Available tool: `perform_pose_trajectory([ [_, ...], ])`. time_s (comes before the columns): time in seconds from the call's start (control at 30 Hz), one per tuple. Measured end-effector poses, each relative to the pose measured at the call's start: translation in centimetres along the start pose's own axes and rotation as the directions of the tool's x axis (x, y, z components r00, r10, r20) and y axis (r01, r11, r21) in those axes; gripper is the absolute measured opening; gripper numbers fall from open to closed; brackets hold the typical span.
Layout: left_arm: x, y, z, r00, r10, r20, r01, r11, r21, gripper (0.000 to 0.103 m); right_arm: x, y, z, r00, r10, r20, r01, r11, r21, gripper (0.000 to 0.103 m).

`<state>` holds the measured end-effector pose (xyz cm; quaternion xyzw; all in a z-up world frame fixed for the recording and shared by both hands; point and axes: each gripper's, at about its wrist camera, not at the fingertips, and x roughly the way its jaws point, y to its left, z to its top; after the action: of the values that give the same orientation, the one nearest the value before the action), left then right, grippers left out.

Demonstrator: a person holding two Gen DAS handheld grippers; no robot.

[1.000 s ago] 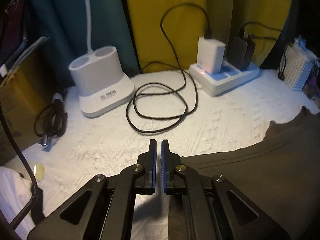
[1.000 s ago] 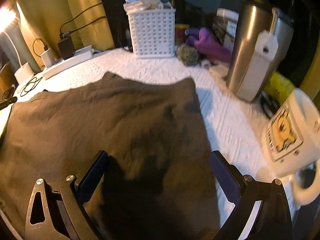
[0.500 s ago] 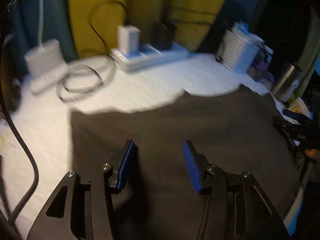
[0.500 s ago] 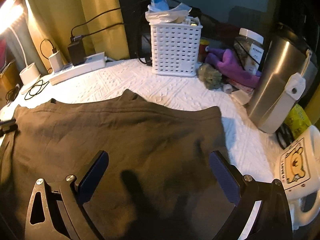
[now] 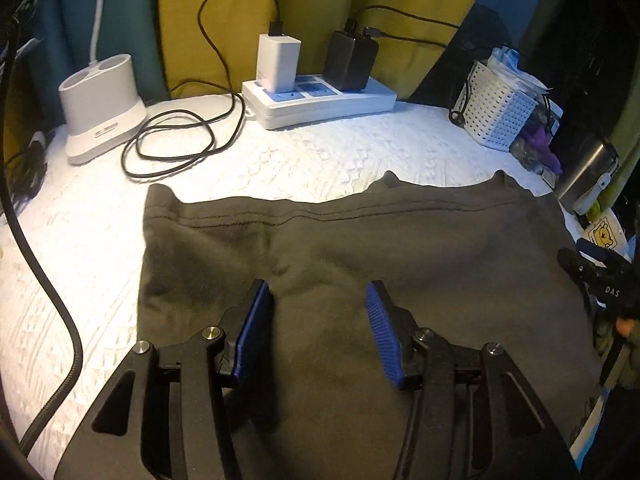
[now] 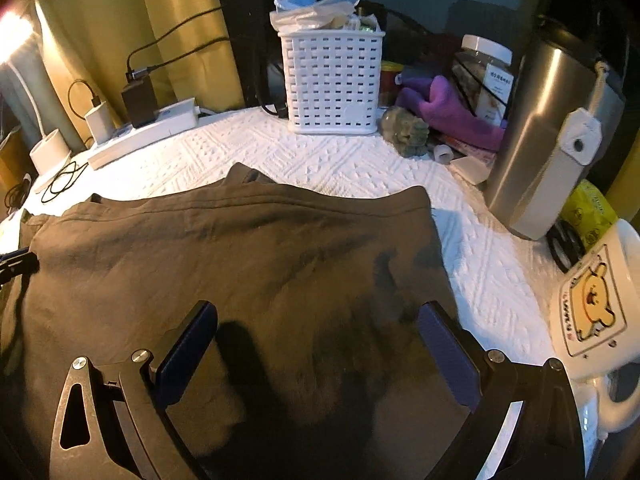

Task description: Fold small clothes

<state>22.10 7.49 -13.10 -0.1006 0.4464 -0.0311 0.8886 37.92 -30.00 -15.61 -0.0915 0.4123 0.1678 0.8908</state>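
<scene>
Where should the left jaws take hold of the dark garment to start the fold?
Probably the far left corner of the dark garment, where the stitched hem ends. It lies flat, so come down from the bare white cloth on its left and pinch the edge. The left gripper is open above the middle, gripping nothing.

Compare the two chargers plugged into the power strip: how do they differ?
The white charger is pale and stands nearer the strip's left end; the black charger is dark, looks wider, and sits to its right. The white one's cable loops down onto the tablecloth; the black one's runs off to the right. Both stand upright in the white power strip with a black cable on top.
</scene>
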Motion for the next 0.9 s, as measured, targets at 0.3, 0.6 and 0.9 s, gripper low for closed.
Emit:
perform_pose_trajectory([
  [0.3,-3.4,-1.0,-2.7,1.0,0.002,0.018,-0.002,1.0,0.026,0.05,-4.3,-1.0,-2.1,0.999,-0.024,0.04,0.022,0.999,0.032,0.101],
  [0.6,-6.7,-3.5,-6.6,0.999,-0.024,0.041,0.02,0.996,0.088,0.05,-7.5,-1.0,-6.0,0.999,-0.023,0.037,0.021,0.999,0.049,0.101],
  [0.9,-6.2,-4.8,-10.9,0.999,-0.047,-0.019,0.048,0.994,0.096,0.05,-7.7,0.1,-10.9,1.0,-0.022,-0.022,0.023,0.999,0.037,0.101],
])
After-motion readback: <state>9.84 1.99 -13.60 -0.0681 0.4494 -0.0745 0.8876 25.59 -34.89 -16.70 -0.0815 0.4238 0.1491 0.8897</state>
